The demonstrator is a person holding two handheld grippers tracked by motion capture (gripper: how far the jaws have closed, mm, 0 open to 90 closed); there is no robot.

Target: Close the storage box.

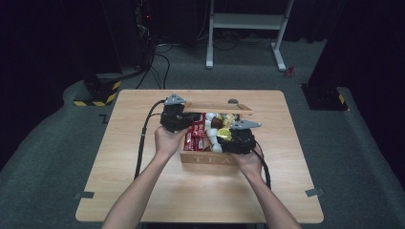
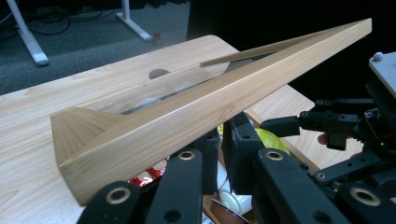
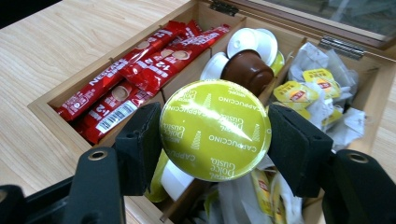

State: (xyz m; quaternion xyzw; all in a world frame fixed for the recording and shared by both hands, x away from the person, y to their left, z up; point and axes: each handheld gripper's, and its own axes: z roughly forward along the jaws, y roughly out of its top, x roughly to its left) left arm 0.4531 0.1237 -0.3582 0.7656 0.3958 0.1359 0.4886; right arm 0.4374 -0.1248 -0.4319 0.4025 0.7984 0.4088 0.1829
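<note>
Dark curtains are ringing the wooden table (image 1: 143, 191), where the tea box (image 1: 205, 157) is standing open. Left gripper (image 2: 215, 154) is clamping the raised lid (image 2: 196, 116). Right gripper (image 3: 215, 135) is clenching a capsule (image 3: 215, 129) above the box; placing remains.

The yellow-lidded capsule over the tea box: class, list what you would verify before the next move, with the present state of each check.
1. Right tool clamped on the capsule from both sides: ok.
2. Capsule held above the tea box, over its compartments: ok.
3. Lid held up, clear of the compartments: ok.
4. Left tool firmly on the lid's edge: cannot tell; the contact is hidden under the wood.
5. Free room in the middle compartment beside the brown capsule: cannot tell.
6. Red sachets lying inside their own compartment: ok.
</note>
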